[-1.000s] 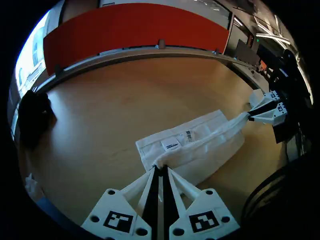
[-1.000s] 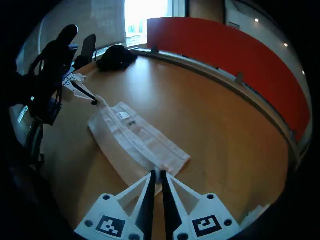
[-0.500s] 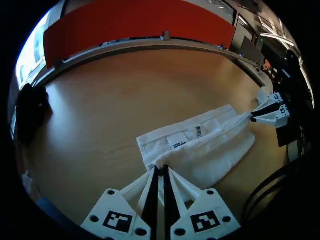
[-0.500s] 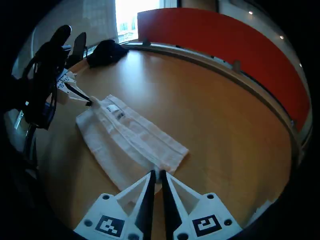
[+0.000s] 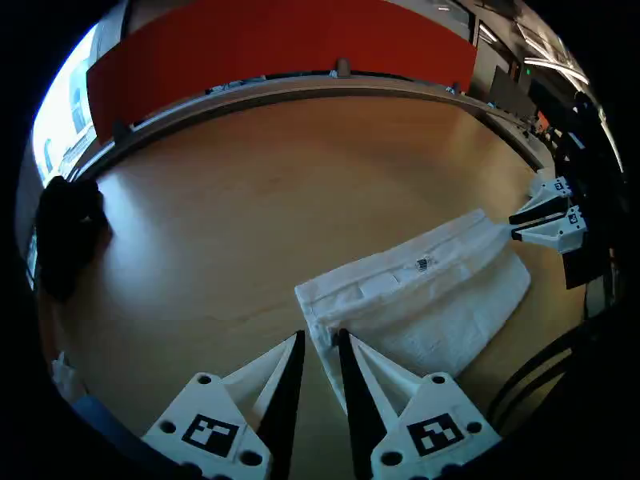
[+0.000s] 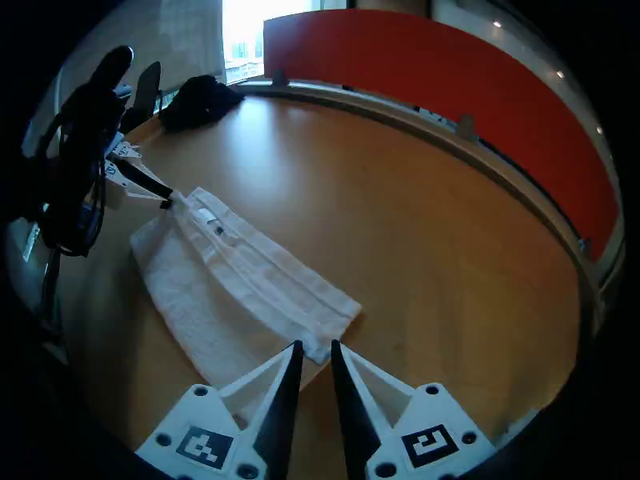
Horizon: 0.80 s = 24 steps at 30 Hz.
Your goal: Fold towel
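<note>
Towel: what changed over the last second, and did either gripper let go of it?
Both let go. The left gripper and right gripper were each shut on one end of the towel's raised edge a second ago. Their jaws are now open. That edge has dropped, and the towel lies flat and folded on the table. The black bag stayed where it was.

Low in frame, the left gripper [image 5: 320, 336] is white plastic with black inner faces, square black-and-white markers [image 5: 210, 436] and round holes [image 5: 204, 378]. The right gripper [image 6: 314, 346] looks the same.
</note>
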### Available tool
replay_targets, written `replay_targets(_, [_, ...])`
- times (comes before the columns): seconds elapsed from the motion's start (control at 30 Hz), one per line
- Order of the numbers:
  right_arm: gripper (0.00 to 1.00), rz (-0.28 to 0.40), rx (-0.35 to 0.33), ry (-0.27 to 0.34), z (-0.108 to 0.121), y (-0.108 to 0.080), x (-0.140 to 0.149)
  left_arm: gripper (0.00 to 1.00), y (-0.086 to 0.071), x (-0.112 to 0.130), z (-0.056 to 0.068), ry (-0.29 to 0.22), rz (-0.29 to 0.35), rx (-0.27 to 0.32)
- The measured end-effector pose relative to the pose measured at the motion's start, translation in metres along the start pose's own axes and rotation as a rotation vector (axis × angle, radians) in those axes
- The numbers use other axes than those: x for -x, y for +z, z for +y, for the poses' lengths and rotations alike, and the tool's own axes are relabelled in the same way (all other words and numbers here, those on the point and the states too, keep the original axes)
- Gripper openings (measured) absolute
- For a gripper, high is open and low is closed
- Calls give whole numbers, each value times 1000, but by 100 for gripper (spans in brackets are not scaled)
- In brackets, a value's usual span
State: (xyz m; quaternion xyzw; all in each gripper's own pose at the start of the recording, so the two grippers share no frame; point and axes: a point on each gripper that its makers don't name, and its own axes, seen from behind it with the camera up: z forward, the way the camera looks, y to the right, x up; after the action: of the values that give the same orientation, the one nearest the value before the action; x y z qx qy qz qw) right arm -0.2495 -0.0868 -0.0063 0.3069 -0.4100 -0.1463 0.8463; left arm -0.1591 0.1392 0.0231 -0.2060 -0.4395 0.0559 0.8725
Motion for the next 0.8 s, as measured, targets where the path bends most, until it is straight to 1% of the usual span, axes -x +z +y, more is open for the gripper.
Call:
replay_targets(0.03, [30, 0, 4, -2, 2, 1, -1, 34, 0, -1, -1, 1, 1, -3])
replay_targets(0.33, [37, 14, 38, -1, 15, 6, -13, 35, 1, -14, -15, 3, 21, -38])
replay_targets(0.43, [44, 20, 48, 1, 19, 6, -17, 35, -1, -18, -18, 2, 29, -46])
replay_targets(0.47, [47, 22, 51, 1, 20, 5, -18, 38, -2, -19, -19, 2, 31, -47])
replay_targets(0.57, [66, 30, 62, 2, 23, 3, -20, 49, -4, -20, -21, 5, 39, -49])
replay_targets(0.63, [78, 34, 66, 7, 24, 2, -21, 60, -6, -20, -21, 5, 41, -48])
replay_targets(0.73, [92, 41, 70, 23, 25, -1, -22, 86, -8, -19, -21, 1, 40, -44])
replay_targets(0.77, [93, 44, 71, 29, 25, -2, -22, 94, -9, -18, -21, -1, 39, -42])
replay_targets(0.8, [94, 47, 73, 36, 25, -3, -22, 96, -9, -17, -20, -3, 39, -39])
